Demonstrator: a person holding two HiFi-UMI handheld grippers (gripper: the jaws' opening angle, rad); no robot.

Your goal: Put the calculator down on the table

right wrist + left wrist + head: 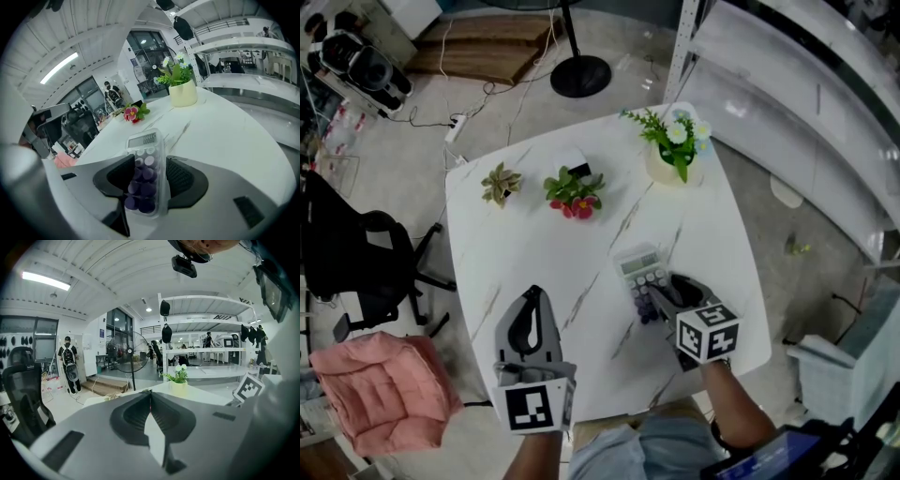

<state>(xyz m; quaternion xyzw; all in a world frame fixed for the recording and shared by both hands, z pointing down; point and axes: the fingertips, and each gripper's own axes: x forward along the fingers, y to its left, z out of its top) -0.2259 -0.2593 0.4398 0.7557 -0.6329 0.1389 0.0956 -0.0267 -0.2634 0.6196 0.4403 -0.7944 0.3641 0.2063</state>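
The calculator [642, 279], clear-cased with purple keys and a lit display, lies on the white marble table [534, 244] at its right front. My right gripper [661, 295] straddles its near end. In the right gripper view the calculator [146, 173] sits between the jaws of the right gripper [150, 158], with a gap showing beside the right pad, so the jaws are open around it. My left gripper [534, 298] hovers over the table's front left, shut and empty; in its own view the left gripper's [150, 392] tips meet.
A cream pot with white flowers [675, 155] stands at the table's far right, a red-flowered plant [574, 192] and a small succulent [501, 183] at the back middle. A black office chair [366, 253] and a pink cushion [380, 384] are left of the table.
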